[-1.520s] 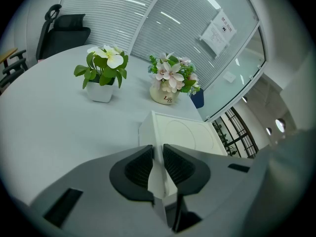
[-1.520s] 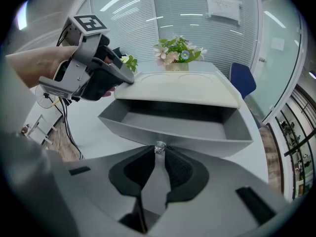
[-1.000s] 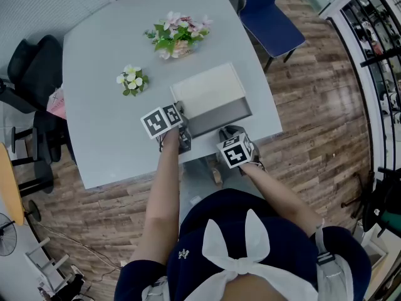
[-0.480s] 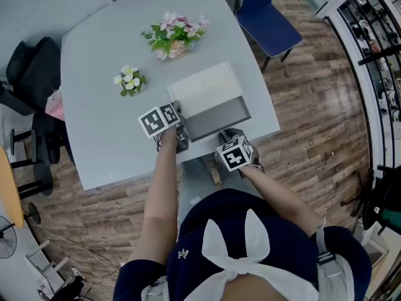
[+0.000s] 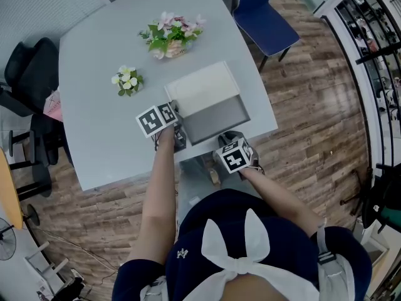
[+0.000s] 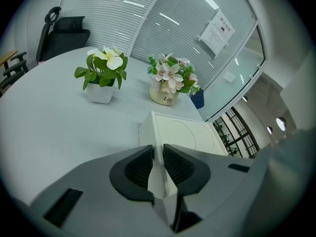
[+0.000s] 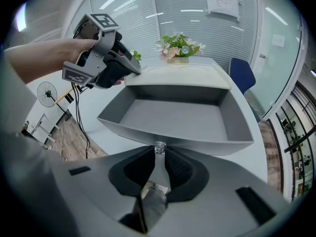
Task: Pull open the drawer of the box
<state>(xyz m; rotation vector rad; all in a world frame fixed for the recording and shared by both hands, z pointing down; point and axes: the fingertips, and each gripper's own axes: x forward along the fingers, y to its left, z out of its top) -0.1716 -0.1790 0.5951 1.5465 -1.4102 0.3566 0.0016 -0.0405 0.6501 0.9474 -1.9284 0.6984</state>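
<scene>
Nearest the person, the right hand-held gripper (image 7: 159,161) has its jaws pinched on the small clear knob (image 7: 159,147) at the middle of the drawer front. That knob is the only proper place to take hold, and it is tiny, smooth and probably slippery, so the pull should run straight along the drawer's travel; a sideways tug could slip the pads off. Beyond it, the grey open-topped drawer (image 7: 173,117) stands well out of its housing and is empty. It looks thin-walled, stiff and light, so it should slide with little effort, though pulled much further it might come right out and drop. Behind it sits the white rectangular box (image 6: 190,137), near the edge of the pale grey surface (image 5: 100,74) closest to the person. The box also looks light enough to follow the drawer unless braced, which seems to be the job of the left hand-held gripper (image 6: 157,154), whose jaws are clamped on the box's near corner wall. Farther back stand a small white pot of white-and-yellow flowers (image 6: 101,80) and a cream round pot of pink blossoms (image 6: 168,85), both well apart from the box.
</scene>
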